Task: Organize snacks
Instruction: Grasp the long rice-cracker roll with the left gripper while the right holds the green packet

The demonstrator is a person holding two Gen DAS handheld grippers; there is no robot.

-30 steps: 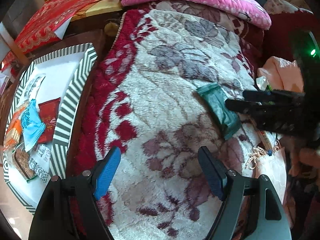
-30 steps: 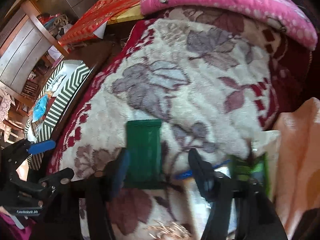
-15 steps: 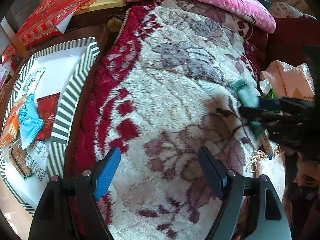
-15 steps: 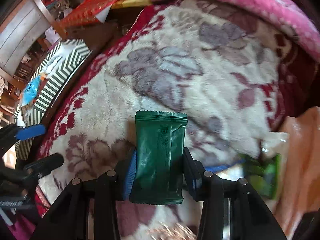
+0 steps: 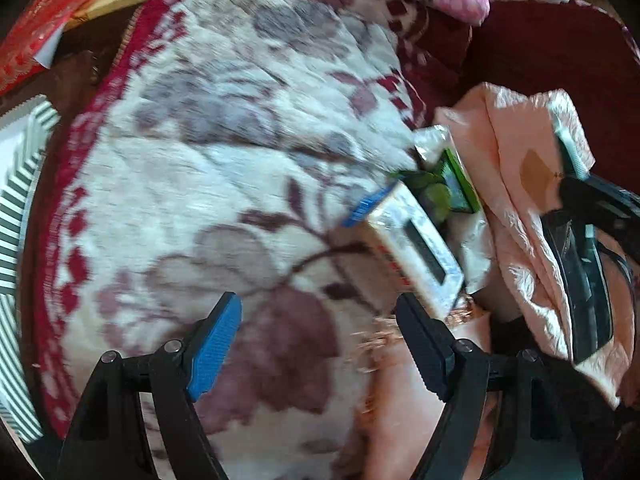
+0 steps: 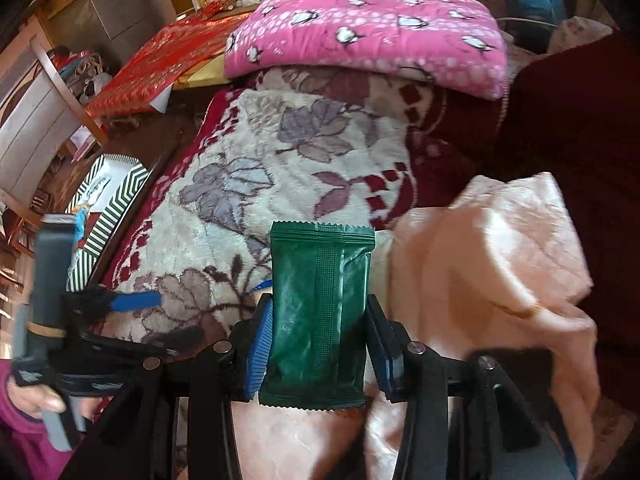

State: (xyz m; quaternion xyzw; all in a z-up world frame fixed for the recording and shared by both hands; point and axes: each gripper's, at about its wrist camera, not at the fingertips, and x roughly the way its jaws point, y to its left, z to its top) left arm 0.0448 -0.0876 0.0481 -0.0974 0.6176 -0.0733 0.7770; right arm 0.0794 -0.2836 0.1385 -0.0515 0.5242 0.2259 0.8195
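My right gripper (image 6: 320, 344) is shut on a dark green snack packet (image 6: 320, 308) and holds it upright above a peach plastic bag (image 6: 488, 248). My left gripper (image 5: 320, 344) is open and empty over the flowered blanket (image 5: 224, 184). Just beyond its right finger lie a white snack box with a blue end (image 5: 412, 248) and a green-and-white packet (image 5: 448, 184), at the bag's mouth (image 5: 520, 168). The right gripper shows at the right edge of the left wrist view (image 5: 592, 216). The left gripper shows at the left of the right wrist view (image 6: 132, 300).
A striped tray with several snacks (image 6: 116, 208) sits on a dark table left of the blanket; its edge shows in the left wrist view (image 5: 16, 200). A pink pillow (image 6: 360, 36) lies at the back. A red cloth (image 6: 160, 56) covers a far table.
My right gripper closed on the green packet, lifted it off the blanket and carried it over the peach bag. My left gripper swung right toward the snacks by the bag.
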